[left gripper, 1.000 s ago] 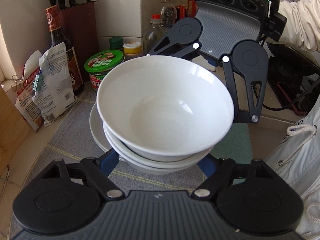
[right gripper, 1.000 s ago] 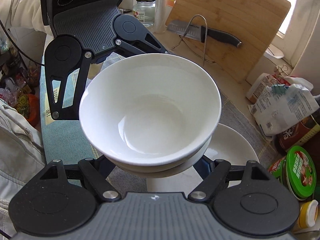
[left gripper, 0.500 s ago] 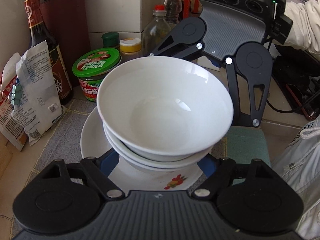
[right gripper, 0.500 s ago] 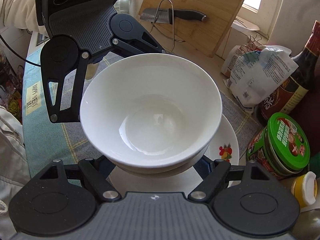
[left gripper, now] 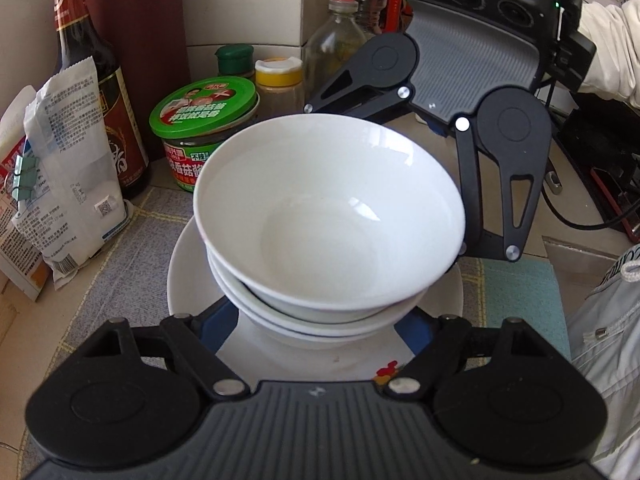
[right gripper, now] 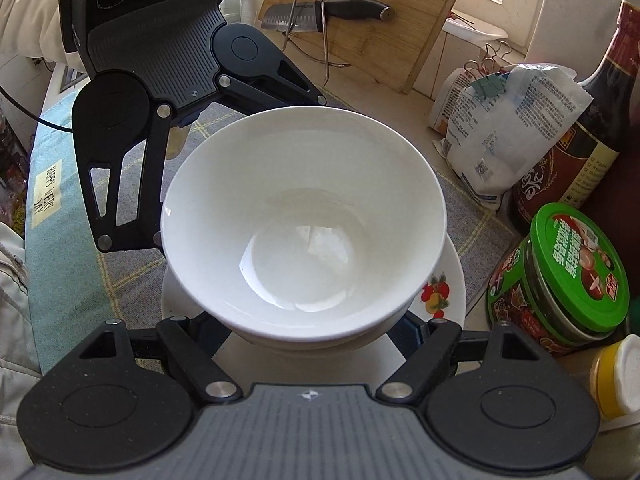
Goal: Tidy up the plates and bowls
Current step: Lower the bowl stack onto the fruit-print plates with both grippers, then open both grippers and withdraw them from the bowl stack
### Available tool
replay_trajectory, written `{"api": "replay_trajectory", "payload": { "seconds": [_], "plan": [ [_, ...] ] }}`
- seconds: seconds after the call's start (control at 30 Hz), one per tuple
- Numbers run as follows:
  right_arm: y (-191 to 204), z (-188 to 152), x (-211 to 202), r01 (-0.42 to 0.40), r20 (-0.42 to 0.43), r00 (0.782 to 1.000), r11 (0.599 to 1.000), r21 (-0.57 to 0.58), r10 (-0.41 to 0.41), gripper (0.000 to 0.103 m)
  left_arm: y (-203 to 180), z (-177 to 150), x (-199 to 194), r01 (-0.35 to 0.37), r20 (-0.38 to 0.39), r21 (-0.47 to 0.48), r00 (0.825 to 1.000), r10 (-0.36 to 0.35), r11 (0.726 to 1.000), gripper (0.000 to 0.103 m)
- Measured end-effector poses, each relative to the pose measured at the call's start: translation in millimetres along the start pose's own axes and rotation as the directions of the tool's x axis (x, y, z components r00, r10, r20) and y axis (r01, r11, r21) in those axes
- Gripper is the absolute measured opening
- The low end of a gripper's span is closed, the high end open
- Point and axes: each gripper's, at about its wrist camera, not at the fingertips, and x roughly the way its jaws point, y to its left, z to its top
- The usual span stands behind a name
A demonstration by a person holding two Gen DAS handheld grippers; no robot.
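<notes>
A stack of white bowls (left gripper: 328, 216) (right gripper: 304, 224) is held between both grippers, just above or on a white plate (left gripper: 188, 280) (right gripper: 448, 292) with a fruit print. My left gripper (left gripper: 316, 320) has its blue-padded fingers spread around the stack's lower bowls from the near side. My right gripper (right gripper: 316, 328) clasps the stack the same way from the opposite side; it shows across the bowls in the left wrist view (left gripper: 452, 128). Fingertips are hidden under the bowls. I cannot tell if the stack touches the plate.
A grey checked mat (left gripper: 120, 256) lies under the plate. A green-lidded jar (left gripper: 204, 128), a soy sauce bottle (left gripper: 96, 92), clipped bags (left gripper: 60, 184), a yellow-lidded jar (left gripper: 280, 84) and bottles crowd the wall side. A cutting board and knife (right gripper: 344, 8) stand at the back.
Both grippers carried the bowl stack toward the jars and over the fruit-print plate, and lowered it; the plate now sits directly beneath the stack.
</notes>
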Motion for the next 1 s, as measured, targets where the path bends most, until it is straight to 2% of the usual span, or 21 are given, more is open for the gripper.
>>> {"api": "replay_trajectory", "payload": {
  "seconds": [0.33,0.37,0.47,0.53,0.77,0.87,0.93,1.0],
  "plan": [
    [4,2,0,0.029,-0.002,1.000,0.999,-0.029,-0.029,0.086,3,-5,0,-0.002,0.012,-0.037,1.000,0.002,0.999,0.085],
    [3,2,-1,0.030,0.000,1.000,0.999,-0.020,-0.030,0.088,2,-5,-1,-0.008,0.017,-0.032,1.000,0.009,0.999,0.085],
    [1,-1,-2,0.027,0.014,1.000,1.000,0.008,-0.027,0.103,-1,-5,-5,-0.048,0.030,-0.029,0.998,0.049,0.998,0.095],
    [3,-1,-5,0.017,0.026,1.000,1.000,0.017,-0.018,0.103,0,-6,-7,-0.063,0.022,-0.046,0.998,0.064,0.997,0.097],
    [14,-3,-12,0.070,0.024,0.997,0.998,-0.007,-0.069,0.103,-15,-19,-26,-0.100,0.046,-0.084,0.993,0.105,0.991,0.097],
    [19,-4,-20,0.091,0.029,0.995,0.996,0.020,-0.092,0.103,-29,-24,-41,-0.169,0.080,-0.100,0.981,0.178,0.980,0.098],
    [25,-5,-26,0.118,0.028,0.993,0.992,0.040,-0.119,0.103,-41,-27,-57,-0.235,0.127,-0.128,0.960,0.251,0.964,0.102],
    [33,-3,-31,0.164,0.023,0.986,0.984,0.068,-0.166,0.103,-52,-31,-72,-0.290,0.191,-0.155,0.929,0.316,0.944,0.102]
  ]
}}
